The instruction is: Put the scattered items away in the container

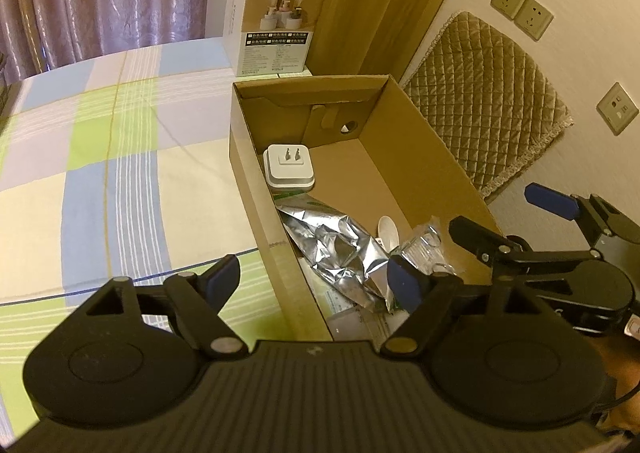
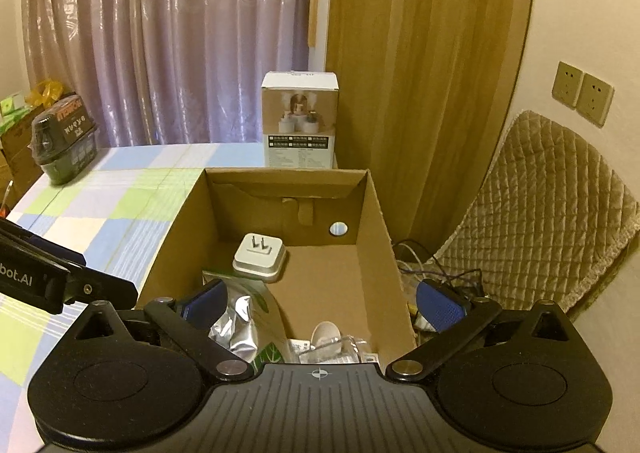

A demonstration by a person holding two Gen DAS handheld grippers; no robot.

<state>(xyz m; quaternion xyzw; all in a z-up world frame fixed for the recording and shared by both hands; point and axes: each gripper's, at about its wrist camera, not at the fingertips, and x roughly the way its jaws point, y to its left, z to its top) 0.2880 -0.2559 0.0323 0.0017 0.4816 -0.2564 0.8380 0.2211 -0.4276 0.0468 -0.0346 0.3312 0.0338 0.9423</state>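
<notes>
we're hovering over the cardboard box (image 2: 372, 213) on the bed (image 1: 100, 157), far end roomy past the plug (image 2: 260, 259), left gripper (image 1: 316, 277) and right gripper (image 2: 320, 303) jaws both gaping wide, holding nothing

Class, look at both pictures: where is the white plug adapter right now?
In both views the white plug adapter lies prongs-up inside the cardboard box, near its far left corner, just beyond the silver foil bag.

Home bedroom, checked bedsheet (image 1: 100, 157), purple curtains (image 2: 160, 37), wall sockets (image 2: 582, 95)
</notes>
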